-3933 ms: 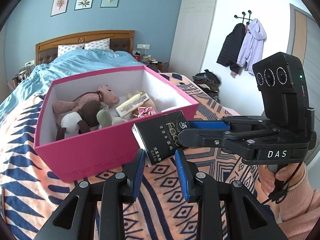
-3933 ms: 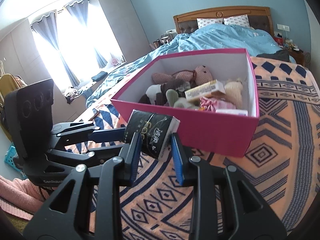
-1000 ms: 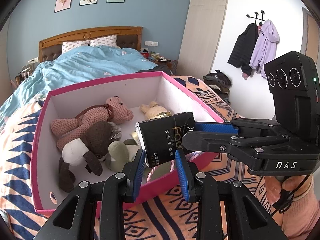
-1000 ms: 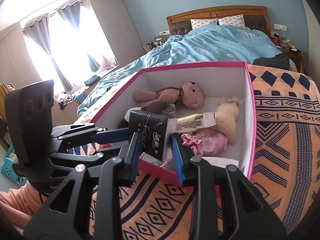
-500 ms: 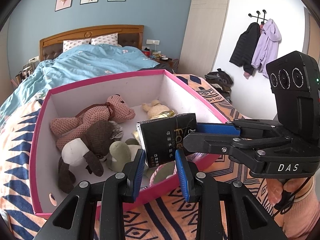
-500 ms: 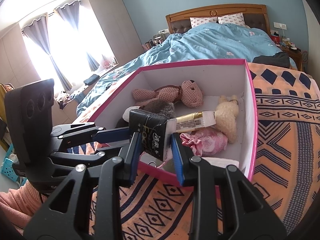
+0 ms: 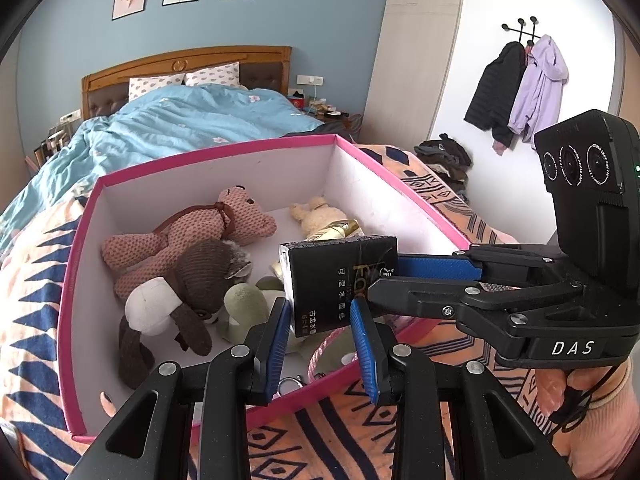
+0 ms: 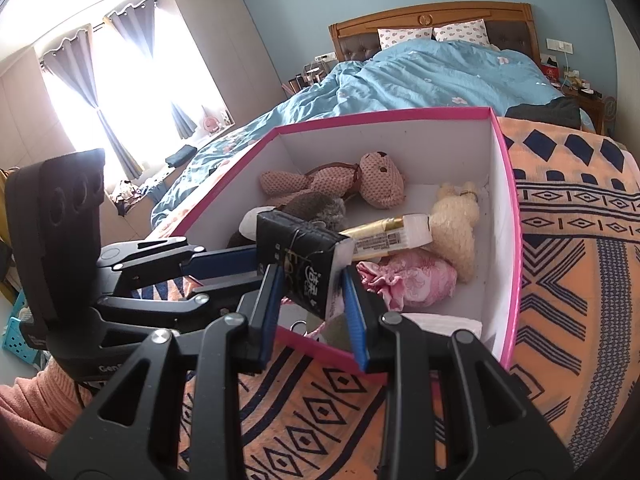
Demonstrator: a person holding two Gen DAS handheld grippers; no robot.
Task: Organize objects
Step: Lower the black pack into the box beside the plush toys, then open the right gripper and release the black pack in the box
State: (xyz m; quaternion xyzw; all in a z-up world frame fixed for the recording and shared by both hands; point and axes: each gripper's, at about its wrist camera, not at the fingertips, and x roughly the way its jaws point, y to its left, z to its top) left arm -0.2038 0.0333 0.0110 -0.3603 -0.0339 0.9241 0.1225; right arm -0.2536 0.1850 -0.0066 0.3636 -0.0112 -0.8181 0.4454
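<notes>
So both tools are gripping one black tissue pack (image 7: 338,280) over the near edge of the pink box (image 7: 400,188).

The left tool (image 7: 320,338) and the right tool (image 8: 310,306) are each pinching the pack narrowly between blue pads, crossing at nearly right angles, so the pack is hanging just above the box's front corner on the patterned blanket (image 8: 580,240). It's blocking a good chunk of what's inside: a pink teddy (image 7: 192,232), a brown and white plush dog (image 7: 180,296), a cream plush (image 8: 456,228), a gold tube (image 8: 384,234) and a pink pouch (image 8: 408,280) are showing, but the greenish thing under the pack and a metal ring by the front wall are too covered to make out. A hand in a pink sleeve (image 7: 592,412) is getting cut off at the frame edge.
</notes>
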